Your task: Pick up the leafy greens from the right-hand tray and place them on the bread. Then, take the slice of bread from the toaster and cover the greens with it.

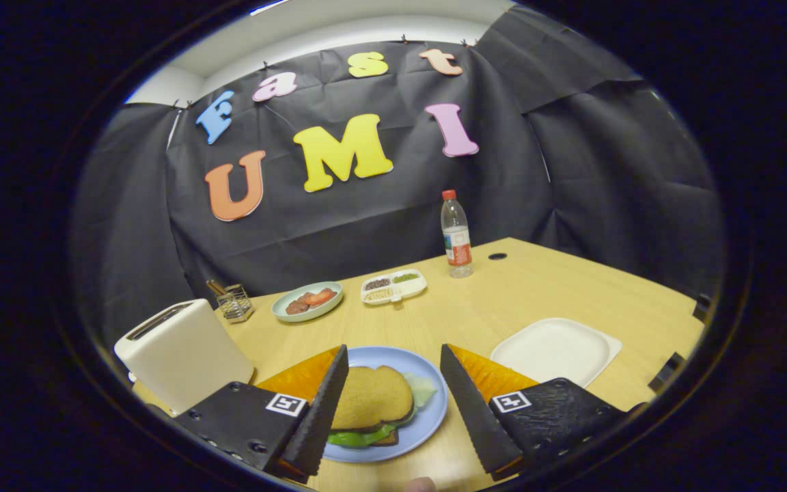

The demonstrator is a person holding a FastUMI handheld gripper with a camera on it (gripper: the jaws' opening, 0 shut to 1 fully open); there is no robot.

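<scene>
Blue round plate (427,417) is our landmark: on it we see a sandwich, a browned top slice of bread (371,396) lying over leafy greens (359,437) that poke out along its near edge, with a darker bottom slice just showing under them. Gripper (393,403) sits spread wide, one finger on either side of the plate's sandwich, holding nothing and touching nothing we can tell. Right of the plate lies a square white tray (557,350) with rounded corners, bare. Left of the plate stands a smooth cream toaster (182,352). Beyond the plate, a pale green dish (307,301) holds reddish slices, and a white divided tray (393,285) holds small grains or seeds. Farther beyond the plate stands a clear plastic bottle (456,236) with a red cap. Wooden table (571,287) is light and matte.
</scene>
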